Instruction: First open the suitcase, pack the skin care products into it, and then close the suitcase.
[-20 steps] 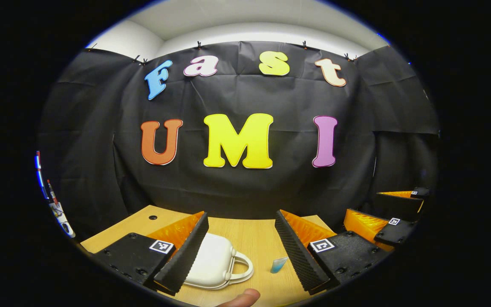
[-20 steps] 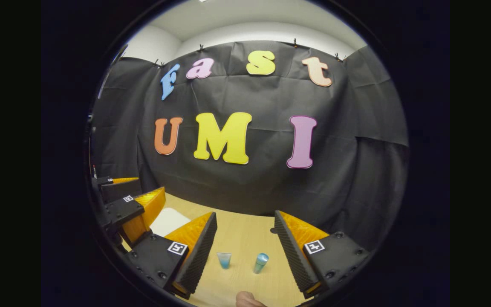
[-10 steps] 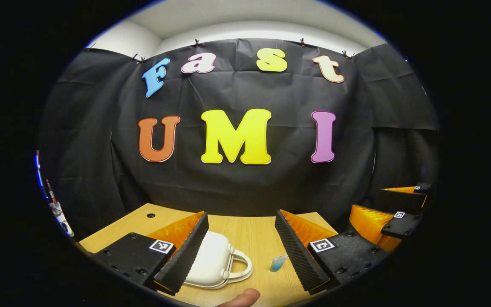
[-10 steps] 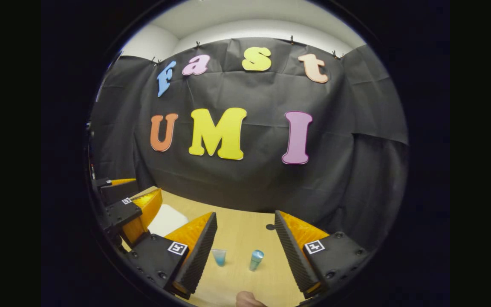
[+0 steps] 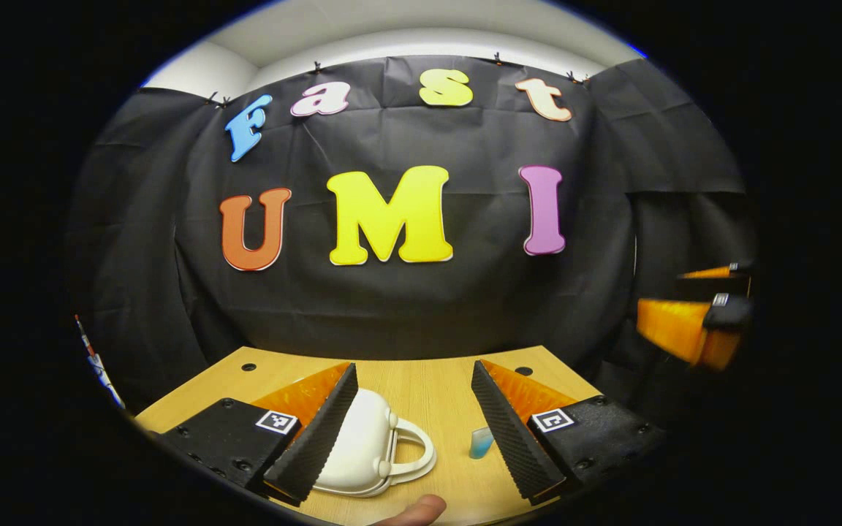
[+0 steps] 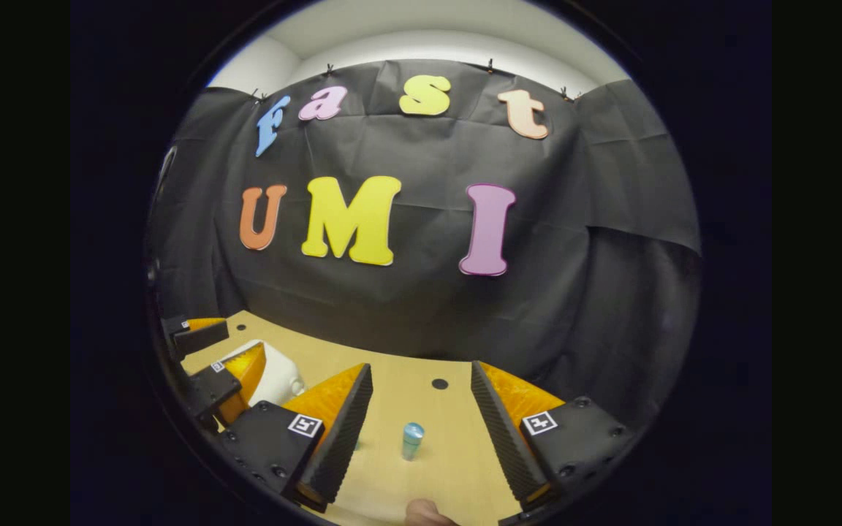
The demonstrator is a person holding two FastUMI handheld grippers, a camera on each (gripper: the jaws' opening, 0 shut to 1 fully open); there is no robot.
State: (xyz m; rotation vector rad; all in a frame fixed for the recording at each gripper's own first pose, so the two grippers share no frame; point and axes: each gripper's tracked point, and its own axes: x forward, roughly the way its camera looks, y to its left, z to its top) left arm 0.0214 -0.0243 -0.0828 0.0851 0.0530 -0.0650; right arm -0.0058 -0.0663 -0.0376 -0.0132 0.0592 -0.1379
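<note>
The suitcase (image 5: 362,446), a small white hard-shell case with a loop handle (image 5: 415,453), lies closed on the wooden table (image 5: 428,394). In the left gripper view it sits low and left of centre, partly hidden behind that gripper's left finger, with the handle pointing to the right. In the right gripper view the suitcase (image 6: 275,376) appears at the far left, partly covered by the other gripper.

Two skin care items stand on the table to the right of the suitcase, apart from it. A small blue tube (image 5: 481,442) shows just beside the right finger in the left gripper view. A blue bottle (image 6: 412,440) stands upright between the fingers in the right gripper view, touching neither.

The left gripper (image 5: 414,427) hangs above the table with its fingers spread wide, holding nothing; the suitcase handle lies in the gap between them. The right gripper (image 6: 421,431) is likewise spread wide and empty. Each gripper is seen from the other's camera: the right gripper (image 5: 691,325) at the right edge, raised above the table and blurred, and the left gripper (image 6: 209,361) at the left edge, over the suitcase.

A fingertip (image 5: 417,511) shows at the bottom edge of the left gripper view, and another fingertip (image 6: 425,513) at the bottom of the right gripper view. Small round holes (image 6: 439,383) mark the table's far part.
</note>
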